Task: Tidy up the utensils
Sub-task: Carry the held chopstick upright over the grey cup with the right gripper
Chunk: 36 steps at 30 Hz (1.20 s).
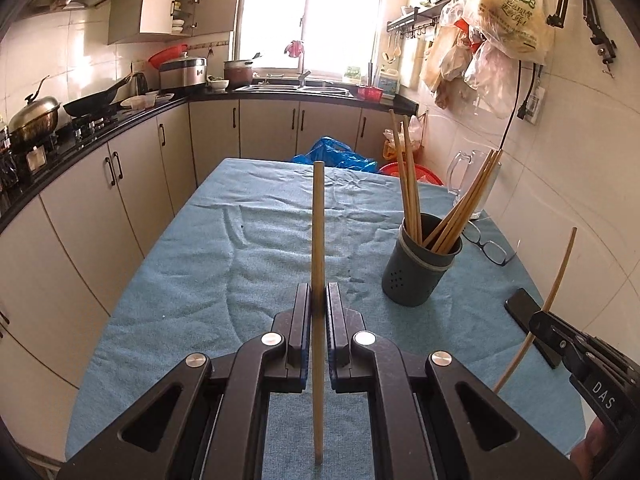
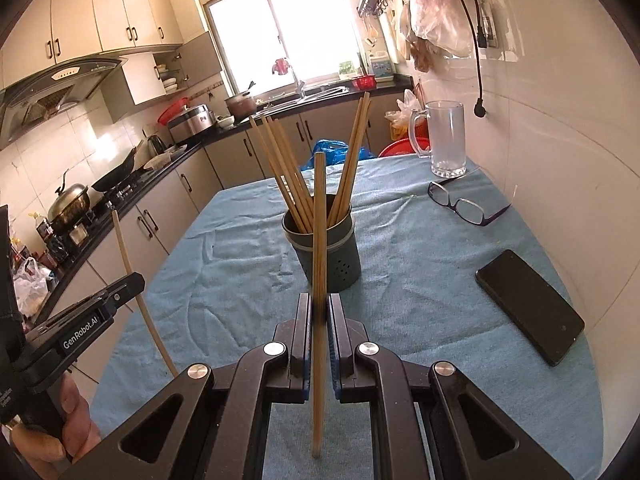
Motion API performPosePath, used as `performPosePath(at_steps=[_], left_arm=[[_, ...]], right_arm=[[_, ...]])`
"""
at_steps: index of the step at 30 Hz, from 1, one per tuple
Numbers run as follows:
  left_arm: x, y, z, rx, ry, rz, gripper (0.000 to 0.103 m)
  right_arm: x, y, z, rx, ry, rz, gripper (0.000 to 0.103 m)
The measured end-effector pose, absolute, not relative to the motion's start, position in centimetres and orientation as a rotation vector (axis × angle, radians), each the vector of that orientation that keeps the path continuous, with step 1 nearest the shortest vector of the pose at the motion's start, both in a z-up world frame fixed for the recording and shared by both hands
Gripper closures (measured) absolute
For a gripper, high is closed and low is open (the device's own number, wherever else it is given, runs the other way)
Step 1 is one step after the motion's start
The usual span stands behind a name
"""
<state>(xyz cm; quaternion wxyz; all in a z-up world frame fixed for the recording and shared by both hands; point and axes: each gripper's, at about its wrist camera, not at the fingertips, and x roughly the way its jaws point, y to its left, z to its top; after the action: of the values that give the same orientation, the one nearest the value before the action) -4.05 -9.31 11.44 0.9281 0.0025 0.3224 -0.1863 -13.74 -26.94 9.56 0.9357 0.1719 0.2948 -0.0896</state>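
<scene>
The left hand-held gripper [image 1: 318,304] and right hand-held gripper [image 2: 319,312] hover above the table [image 1: 200,280]. Each is clamped on one upright wooden chopstick [image 1: 318,240] beside the grey holder [image 2: 332,256] of chopsticks.

Lower ends of chopsticks [image 2: 298,184] hidden inside holder [image 2: 340,256]; exact count can't be told. Right gripper [image 1: 540,322] cut off by left view's edge, its far finger hidden. Left gripper [image 2: 130,284] body partly out of frame in right view. Phone [image 1: 520,308] partly covered.
</scene>
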Motion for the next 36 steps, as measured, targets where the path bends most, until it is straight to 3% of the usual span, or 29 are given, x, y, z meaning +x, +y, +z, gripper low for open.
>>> performPosePath(at_steps=[36], left_arm=[[-3.9, -8.6, 15.0, -0.031, 0.628, -0.437, 0.097]], right_arm=[[-14.0, -28.9, 12.1, 0.369, 0.537, -0.208, 0.095]])
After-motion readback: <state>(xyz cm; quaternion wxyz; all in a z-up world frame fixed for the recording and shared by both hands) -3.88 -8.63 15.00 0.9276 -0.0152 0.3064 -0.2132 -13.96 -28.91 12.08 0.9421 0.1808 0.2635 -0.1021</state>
